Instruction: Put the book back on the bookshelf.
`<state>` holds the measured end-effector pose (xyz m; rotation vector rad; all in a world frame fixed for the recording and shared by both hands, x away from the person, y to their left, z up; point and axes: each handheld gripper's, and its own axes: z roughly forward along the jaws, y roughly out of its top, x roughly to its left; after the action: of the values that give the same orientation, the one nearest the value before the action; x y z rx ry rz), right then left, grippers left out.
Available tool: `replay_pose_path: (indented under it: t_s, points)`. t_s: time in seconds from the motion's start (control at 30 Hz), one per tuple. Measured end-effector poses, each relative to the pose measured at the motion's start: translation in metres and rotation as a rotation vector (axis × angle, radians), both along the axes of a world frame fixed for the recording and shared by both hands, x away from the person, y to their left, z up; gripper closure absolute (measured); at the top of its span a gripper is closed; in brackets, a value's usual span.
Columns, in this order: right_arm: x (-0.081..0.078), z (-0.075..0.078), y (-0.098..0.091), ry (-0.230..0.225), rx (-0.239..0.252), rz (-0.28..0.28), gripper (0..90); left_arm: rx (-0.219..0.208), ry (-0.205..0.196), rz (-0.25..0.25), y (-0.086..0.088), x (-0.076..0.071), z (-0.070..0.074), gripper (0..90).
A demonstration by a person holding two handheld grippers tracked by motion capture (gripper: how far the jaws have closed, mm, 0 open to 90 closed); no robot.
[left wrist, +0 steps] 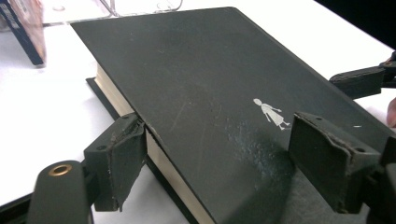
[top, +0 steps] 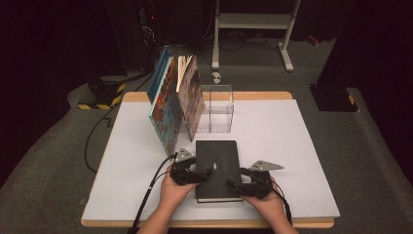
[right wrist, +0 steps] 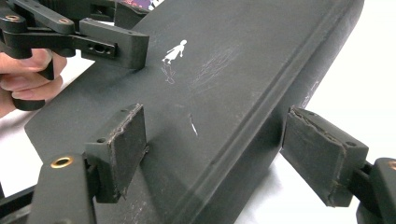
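A black hardcover book (top: 217, 168) lies flat near the front edge of the bench (top: 292, 161), about midway along it, its spine toward the right and its page edges toward the left. Behind it, colourful books (top: 173, 102) lean together against a clear acrylic stand (top: 216, 109) toward the back edge. The left tool (top: 192, 174) is at the book's left side: in the left gripper view one pad sits at the page block under the slightly lifted cover and the other rests on the cover near a small white figure (left wrist: 271, 113); whether it is truly pinching I cannot tell. The right tool (top: 243, 186) straddles the spine corner with its jaws spread, one pad on the cover and the other standing off the spine, so it reads as released. The book looks stiff, fairly thick and probably weighty; its matte cover should give decent friction, though the loose cover can flap open. The safest hold is likely across the whole thickness near the spine, both boards clamped together.
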<state>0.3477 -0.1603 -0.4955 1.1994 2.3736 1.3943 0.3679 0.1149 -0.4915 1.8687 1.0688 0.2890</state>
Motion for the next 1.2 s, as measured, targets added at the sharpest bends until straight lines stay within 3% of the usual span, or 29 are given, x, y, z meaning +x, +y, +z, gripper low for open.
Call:
replay_pose_path:
  t_s: [0.33,0.6,0.7,0.83,1.2]
  points:
    - [-0.002,0.003,-0.004,-0.004,0.022,-0.003,21.9,0.009,-0.062,-0.007,0.001,-0.001,0.016,29.5]
    - [-0.002,0.004,-0.005,-0.005,0.028,-0.001,22.0,-0.045,-0.003,-0.054,0.002,0.011,0.015,32.8]
    - [-0.002,0.003,-0.005,-0.001,0.027,0.001,22.0,-0.038,-0.020,-0.064,0.003,0.010,0.015,34.1]
    - [-0.001,0.003,-0.007,0.003,0.043,0.004,21.7,-0.057,-0.068,-0.084,0.006,0.008,0.019,44.2]
    - [0.016,0.001,-0.009,0.047,0.059,-0.030,21.8,-0.061,-0.148,-0.117,0.010,0.004,0.014,47.1]
